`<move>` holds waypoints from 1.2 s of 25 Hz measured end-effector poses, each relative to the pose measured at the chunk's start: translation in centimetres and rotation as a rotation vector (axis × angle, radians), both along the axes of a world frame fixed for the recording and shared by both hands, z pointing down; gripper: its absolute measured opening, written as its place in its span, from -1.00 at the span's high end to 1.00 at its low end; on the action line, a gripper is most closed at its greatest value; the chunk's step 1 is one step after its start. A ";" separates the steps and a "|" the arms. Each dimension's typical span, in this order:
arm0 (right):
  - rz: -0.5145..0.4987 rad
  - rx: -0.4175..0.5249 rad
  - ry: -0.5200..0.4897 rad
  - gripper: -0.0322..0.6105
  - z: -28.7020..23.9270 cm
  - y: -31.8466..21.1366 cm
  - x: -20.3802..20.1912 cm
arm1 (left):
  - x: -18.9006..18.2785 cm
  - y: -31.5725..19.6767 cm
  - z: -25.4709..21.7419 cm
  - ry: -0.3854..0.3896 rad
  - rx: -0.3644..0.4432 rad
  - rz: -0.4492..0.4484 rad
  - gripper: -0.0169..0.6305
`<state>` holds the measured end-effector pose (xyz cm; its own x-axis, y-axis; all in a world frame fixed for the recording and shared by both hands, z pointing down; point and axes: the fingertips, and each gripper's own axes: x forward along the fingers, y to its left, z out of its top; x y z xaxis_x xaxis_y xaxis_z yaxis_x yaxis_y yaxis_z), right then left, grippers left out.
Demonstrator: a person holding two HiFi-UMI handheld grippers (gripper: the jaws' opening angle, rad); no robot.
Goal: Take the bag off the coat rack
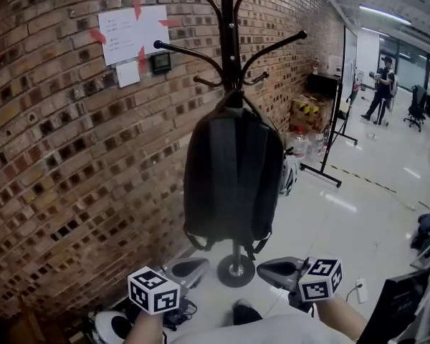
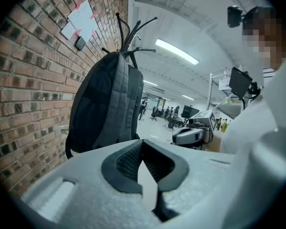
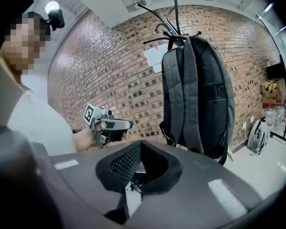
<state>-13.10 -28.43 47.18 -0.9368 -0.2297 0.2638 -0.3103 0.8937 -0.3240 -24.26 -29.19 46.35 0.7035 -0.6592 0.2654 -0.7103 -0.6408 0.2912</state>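
A dark grey backpack hangs by its top loop from the black coat rack, in front of the brick wall. It also shows in the left gripper view as the backpack and in the right gripper view as the backpack, straps facing me. My left gripper and right gripper are held low, below the bag and apart from it. Both are shut with nothing between the jaws: left gripper, right gripper.
The rack's round base stands on the white floor. A brick wall runs along the left with papers taped on it. Boxes and a black stand are behind. A person stands far right.
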 end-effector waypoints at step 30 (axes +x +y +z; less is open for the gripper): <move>0.172 0.250 -0.093 -0.36 -11.6 -26.7 5.0 | -8.8 -23.4 -9.9 -0.058 0.214 0.117 -0.10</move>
<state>-8.07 -55.18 35.62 -0.8961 -0.4337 0.0940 -0.4431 0.8862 -0.1355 -33.02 -52.58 36.42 0.7661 -0.6197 0.1707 -0.6392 -0.7623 0.1014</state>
